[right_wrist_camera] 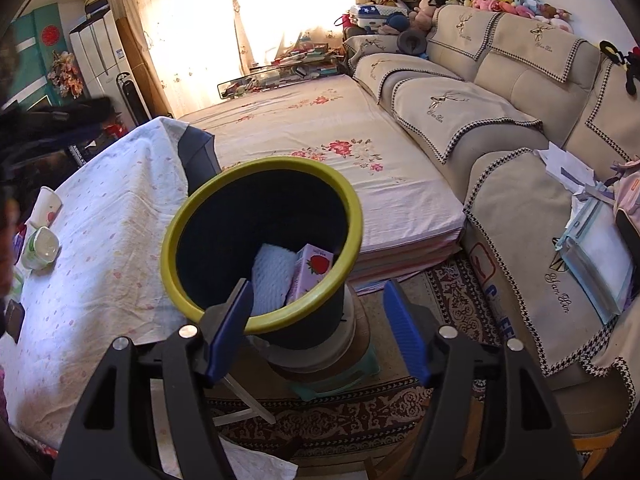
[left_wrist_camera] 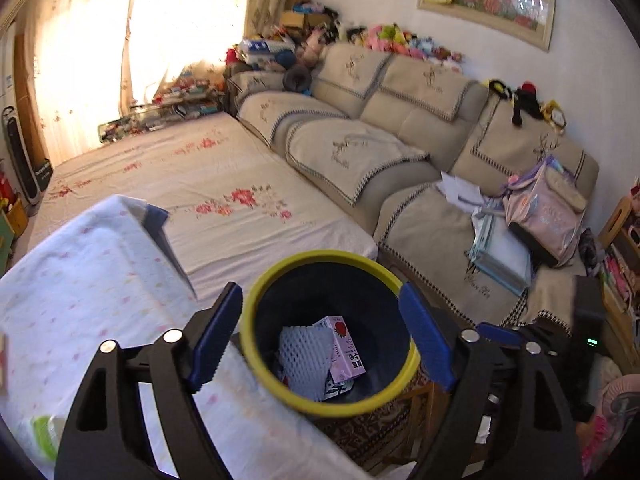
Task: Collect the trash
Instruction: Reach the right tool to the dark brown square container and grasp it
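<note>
Both tongs stood open over the trash bin, gripping nothing.

The left tongs (left_wrist_camera: 320,334) were spread wide above the yellow-rimmed bin (left_wrist_camera: 256,312), their blue pads apart on either side of its mouth. Inside lay a white foam net (left_wrist_camera: 306,354) and a pink strawberry carton (left_wrist_camera: 344,350), touching. The right tongs (right_wrist_camera: 318,330) gaped near the bin's front rim, empty. A cup (right_wrist_camera: 46,204) and a small tub (right_wrist_camera: 40,246) sat on the cloth-covered counter (right_wrist_camera: 104,240) beside the bin.
</note>
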`<state>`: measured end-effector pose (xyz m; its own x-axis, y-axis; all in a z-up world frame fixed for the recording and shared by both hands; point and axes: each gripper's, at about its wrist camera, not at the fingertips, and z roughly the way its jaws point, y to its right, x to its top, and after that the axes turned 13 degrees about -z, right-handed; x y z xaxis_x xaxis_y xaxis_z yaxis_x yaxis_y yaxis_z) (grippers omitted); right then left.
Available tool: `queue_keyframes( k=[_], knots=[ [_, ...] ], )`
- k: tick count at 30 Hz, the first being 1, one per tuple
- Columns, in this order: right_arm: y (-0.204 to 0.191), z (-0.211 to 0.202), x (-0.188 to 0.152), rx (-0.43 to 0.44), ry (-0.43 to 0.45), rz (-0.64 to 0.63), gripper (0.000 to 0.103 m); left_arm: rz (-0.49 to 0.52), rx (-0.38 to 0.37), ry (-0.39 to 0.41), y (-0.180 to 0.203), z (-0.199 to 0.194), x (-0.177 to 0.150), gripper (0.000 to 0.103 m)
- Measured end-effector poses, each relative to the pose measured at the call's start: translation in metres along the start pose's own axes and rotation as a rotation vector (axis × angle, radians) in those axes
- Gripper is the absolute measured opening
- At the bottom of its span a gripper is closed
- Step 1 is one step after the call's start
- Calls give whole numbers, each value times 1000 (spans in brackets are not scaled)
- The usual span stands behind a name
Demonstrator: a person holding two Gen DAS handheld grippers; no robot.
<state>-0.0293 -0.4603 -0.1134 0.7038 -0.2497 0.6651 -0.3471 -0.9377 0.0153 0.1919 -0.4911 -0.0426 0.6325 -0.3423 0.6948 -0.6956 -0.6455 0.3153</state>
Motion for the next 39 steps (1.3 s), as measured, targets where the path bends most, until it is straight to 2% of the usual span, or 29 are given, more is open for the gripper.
queue_keyframes(
  k=[2, 8, 16, 22, 26, 30, 34, 39],
  knots=[
    [-10, 2, 2, 20, 1, -18, 64, -17, 6, 49, -14, -42, -10, 89],
    [-58, 5, 11, 92, 4, -107, 64, -129, 65, 157, -73, -154, -52, 91],
    [-154, 6, 28, 220, 25, -277, 65, -247, 302, 296, -153, -279, -123, 94],
    [-246, 3, 35, 386, 40, -418, 65, -390, 435, 352, -218, -355, -182, 96],
    [-313, -8, 33, 517, 48, -537, 69, -480, 503, 376, -252, -388, -217, 96],
    [-381, -18, 26, 608, 56, -654, 74, -553, 511, 405, -273, -405, -237, 97],
    [-435, -15, 20, 625, 48, -731, 78, -568, 506, 400, -284, -406, -247, 97],
    [-470, 2, 20, 600, 14, -757, 79, -561, 484, 390, -282, -397, -245, 97]
  ],
)
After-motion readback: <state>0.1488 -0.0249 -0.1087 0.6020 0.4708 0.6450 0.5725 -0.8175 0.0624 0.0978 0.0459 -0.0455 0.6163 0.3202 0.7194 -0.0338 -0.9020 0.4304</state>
